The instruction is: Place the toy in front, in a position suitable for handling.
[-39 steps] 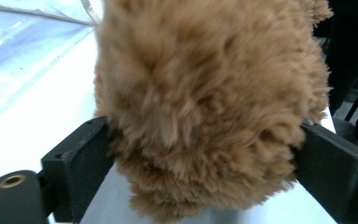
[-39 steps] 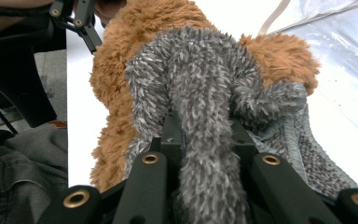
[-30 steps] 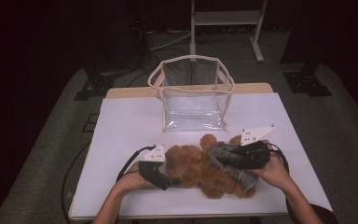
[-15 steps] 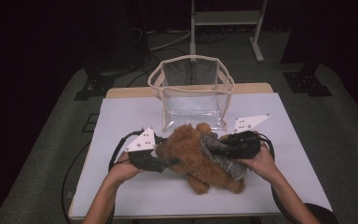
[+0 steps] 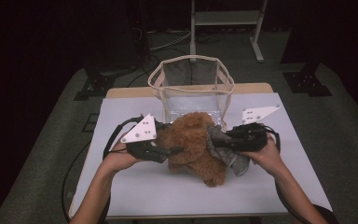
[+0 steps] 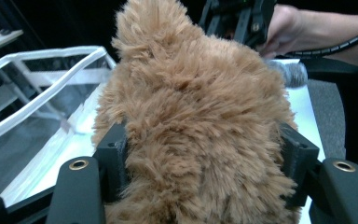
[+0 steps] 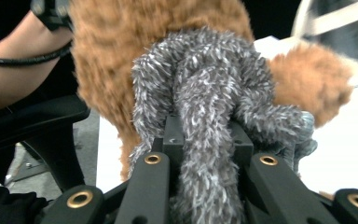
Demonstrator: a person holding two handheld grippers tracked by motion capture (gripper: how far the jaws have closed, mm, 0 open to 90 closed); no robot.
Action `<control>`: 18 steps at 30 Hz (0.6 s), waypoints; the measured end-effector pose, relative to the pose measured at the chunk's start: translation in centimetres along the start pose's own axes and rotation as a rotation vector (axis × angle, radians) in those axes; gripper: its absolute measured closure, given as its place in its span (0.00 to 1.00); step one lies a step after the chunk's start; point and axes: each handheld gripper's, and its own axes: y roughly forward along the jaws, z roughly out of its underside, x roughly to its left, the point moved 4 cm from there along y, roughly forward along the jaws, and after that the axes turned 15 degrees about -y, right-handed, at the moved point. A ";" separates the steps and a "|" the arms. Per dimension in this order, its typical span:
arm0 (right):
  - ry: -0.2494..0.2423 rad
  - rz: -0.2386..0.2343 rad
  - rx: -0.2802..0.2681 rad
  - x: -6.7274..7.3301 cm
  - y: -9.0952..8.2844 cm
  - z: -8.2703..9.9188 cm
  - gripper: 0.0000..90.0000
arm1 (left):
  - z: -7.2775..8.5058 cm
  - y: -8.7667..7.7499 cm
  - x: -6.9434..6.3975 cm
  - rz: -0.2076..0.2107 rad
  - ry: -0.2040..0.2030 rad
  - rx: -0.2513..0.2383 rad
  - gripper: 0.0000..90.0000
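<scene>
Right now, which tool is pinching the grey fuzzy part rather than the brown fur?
The right tool: its jaws clamp the grey scarf; the left tool grips brown fur.

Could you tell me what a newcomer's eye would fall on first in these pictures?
A brown plush toy at mid-table, gripped from both sides: the left hand-held gripper on its brown fur, the right hand-held gripper on its grey scarf. Just behind it stands an open clear bag.
</scene>
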 end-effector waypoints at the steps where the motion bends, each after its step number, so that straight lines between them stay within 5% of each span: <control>1: -0.016 0.009 0.007 -0.1 -0.6 -0.6 0.83 | -0.4 0.4 -0.1 0.001 0.008 0.003 0.38; 7: -0.116 0.021 0.030 -0.6 -3.1 -6.0 0.83 | -2.1 2.3 -0.6 0.007 0.052 0.027 0.38; 12: -0.210 0.018 0.119 -0.7 -2.9 -9.8 0.83 | -3.4 4.0 -1.5 0.029 0.097 0.052 0.38; 15: -0.226 0.008 0.175 -0.9 -2.3 -10.6 0.83 | -4.0 4.8 -1.9 0.037 0.116 0.062 0.37; 18: -0.214 -0.004 0.224 -1.2 -2.0 -9.4 0.84 | -3.8 5.4 -1.9 0.050 0.116 0.085 0.34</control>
